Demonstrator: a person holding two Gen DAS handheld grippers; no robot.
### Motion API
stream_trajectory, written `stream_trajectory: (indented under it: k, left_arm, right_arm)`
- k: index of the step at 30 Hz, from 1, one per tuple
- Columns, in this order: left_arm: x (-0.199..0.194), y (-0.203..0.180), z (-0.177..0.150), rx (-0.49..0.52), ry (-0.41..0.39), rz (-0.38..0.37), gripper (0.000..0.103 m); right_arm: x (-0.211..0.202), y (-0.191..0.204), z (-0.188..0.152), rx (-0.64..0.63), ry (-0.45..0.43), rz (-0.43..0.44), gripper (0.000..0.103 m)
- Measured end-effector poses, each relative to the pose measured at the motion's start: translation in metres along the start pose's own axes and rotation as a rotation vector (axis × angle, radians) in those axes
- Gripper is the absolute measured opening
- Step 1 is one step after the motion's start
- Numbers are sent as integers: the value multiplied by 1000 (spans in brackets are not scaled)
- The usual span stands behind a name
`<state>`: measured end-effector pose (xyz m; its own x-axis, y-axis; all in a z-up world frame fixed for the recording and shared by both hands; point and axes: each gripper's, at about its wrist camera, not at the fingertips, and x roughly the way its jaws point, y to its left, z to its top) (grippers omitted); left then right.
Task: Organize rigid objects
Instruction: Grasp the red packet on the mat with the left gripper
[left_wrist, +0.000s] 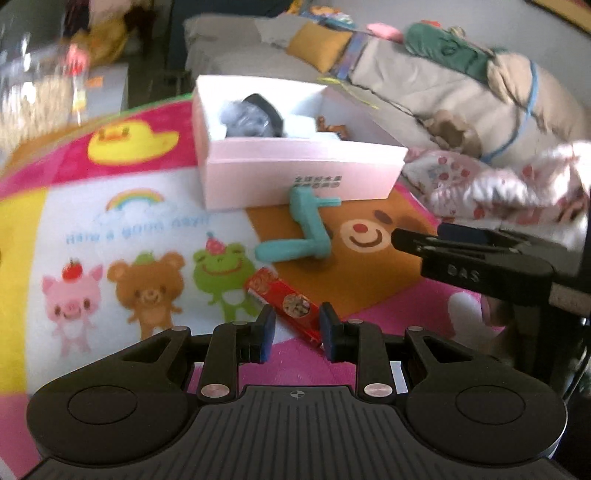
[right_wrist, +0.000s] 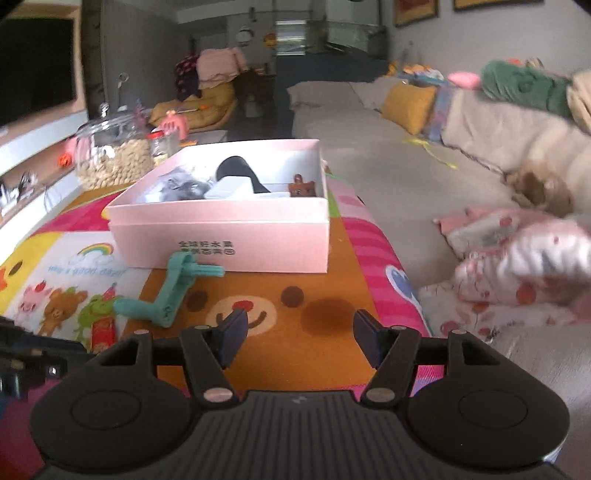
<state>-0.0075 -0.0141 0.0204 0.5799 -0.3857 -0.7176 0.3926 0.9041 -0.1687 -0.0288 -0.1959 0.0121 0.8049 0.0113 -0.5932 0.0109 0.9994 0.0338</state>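
A pink open box (left_wrist: 299, 170) (right_wrist: 229, 236) stands on a cartoon mat and holds a black item, a grey crinkled item and a small brown bear (right_wrist: 302, 189). A teal crank-shaped tool (left_wrist: 304, 229) (right_wrist: 173, 288) lies on the mat just in front of the box. A red snack packet (left_wrist: 284, 302) (right_wrist: 102, 330) lies nearer. My left gripper (left_wrist: 297, 332) is open, with the packet's near end between its fingertips, not clamped. My right gripper (right_wrist: 299, 339) is open and empty above the bear-face print; it shows from the side in the left wrist view (left_wrist: 402, 236).
A glass jar of nuts (right_wrist: 114, 155) stands behind the box at the left. A sofa (right_wrist: 388, 177) with a yellow cushion (right_wrist: 408, 105), plush toys and a floral blanket (right_wrist: 517, 266) lies along the mat's right edge.
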Motion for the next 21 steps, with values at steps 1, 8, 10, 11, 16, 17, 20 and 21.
stream_trajectory:
  k: [1,8,10,11,16,17,20,21]
  left_arm:
    - [-1,-6,-1,34,-10,20,29]
    - [1,-33,-2,187,-32,63,30]
    - [-1,-31,-3,211,-31,76,34]
    - [-1,-28,-2,213,-28,81,35]
    - [-2,-3,-3,201,13,173,32]
    - [-2,5,-4,181,19,175,37]
    - [-8,21,0,91,20,140,32]
    - [-11,25,2,52,13,107,32]
  right_arm:
    - [3,-3,-3,14,7,-5,64]
    - [7,-14,0,81,12,24,65]
    - [7,-14,1,81,12,25,65]
    - [7,-14,1,81,14,27,66]
    - [8,-13,1,83,16,28,67]
    - [8,-14,1,83,17,29,67]
    - [9,-13,2,81,20,30,68]
    - [9,-13,2,81,20,31,68]
